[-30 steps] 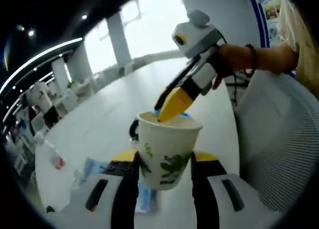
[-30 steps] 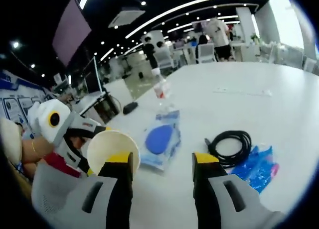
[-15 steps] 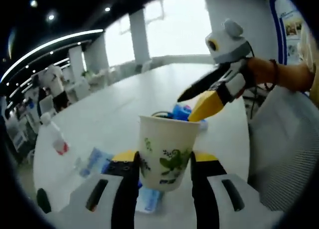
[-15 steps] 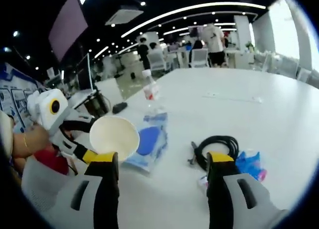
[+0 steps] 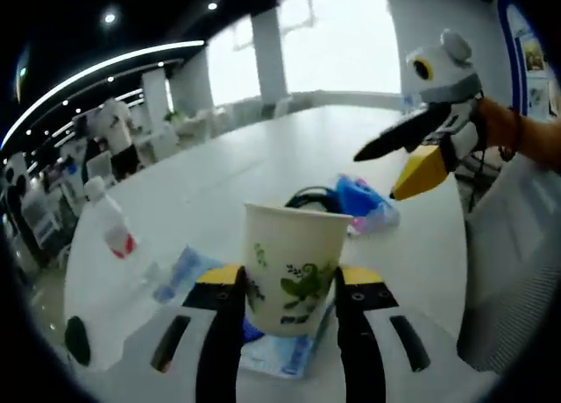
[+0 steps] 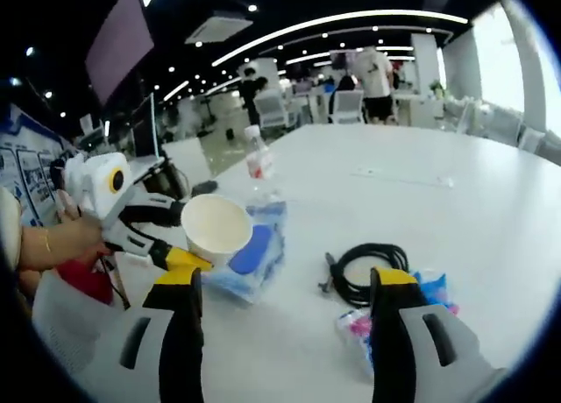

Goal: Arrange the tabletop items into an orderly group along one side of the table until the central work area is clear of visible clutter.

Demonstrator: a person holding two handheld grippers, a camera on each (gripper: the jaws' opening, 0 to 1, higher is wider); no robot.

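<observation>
Paper cup, one in number, is standing upright between the two jaws of the left claw, its long axis running vertically and its open mouth facing up; the jaws are gripping it at both sides. In the right gripper view the same cup is showing its open white interior, with the left claw closed on it from the left.

Behind the cup, one flat blue-and-clear packet is lying on the table; the cup is hiding most of it, and its printing is too blurred to read. One coiled black cable is lying ahead of the right claw, beyond its jaws; in the left gripper view the cup rim is cutting off the cable's near half. One crumpled blue and pink wrapper is lying just beside the cable. One clear plastic bottle with a red label is standing upright to the left of the left claw. One small dark object near the table edge is too blurred to identify.

The right claw is hanging above the table, its jaws spread apart and holding nothing.
</observation>
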